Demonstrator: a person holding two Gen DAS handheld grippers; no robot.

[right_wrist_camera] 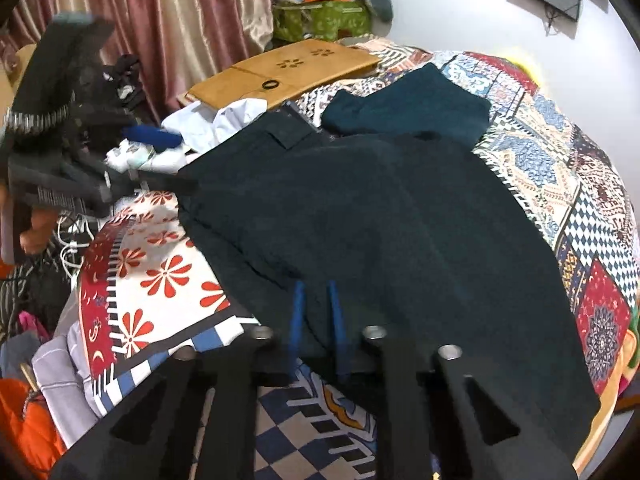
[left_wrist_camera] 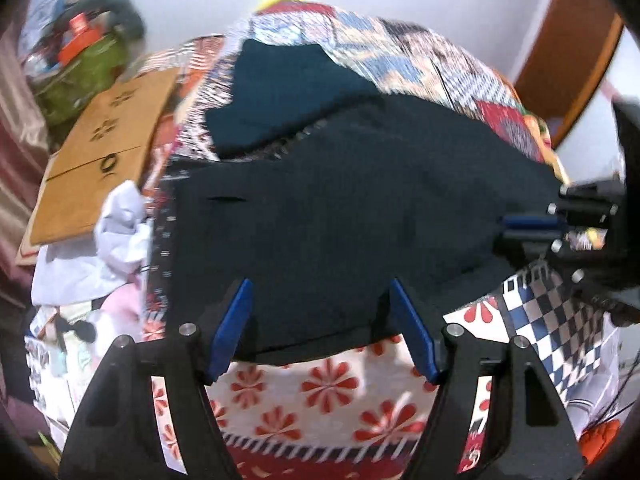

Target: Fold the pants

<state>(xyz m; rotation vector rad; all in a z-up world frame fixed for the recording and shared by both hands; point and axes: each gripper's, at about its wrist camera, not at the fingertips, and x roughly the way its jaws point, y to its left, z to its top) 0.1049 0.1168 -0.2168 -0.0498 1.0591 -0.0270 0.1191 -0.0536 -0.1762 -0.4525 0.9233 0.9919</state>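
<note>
Right hand-held gripper (right_wrist_camera: pixel 316 292) pinches pants (right_wrist_camera: pixel 380 216) hem edge.

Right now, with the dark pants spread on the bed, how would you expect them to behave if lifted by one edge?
The dark pants lie flat with soft creases, so they would probably drape limply. The right gripper pinches only their near edge, so the rest would likely drag across the patterned bedsheet.

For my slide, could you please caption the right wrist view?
Right tool pinched shut on the near edge of dark pants spread across a patterned bedspread.
</note>
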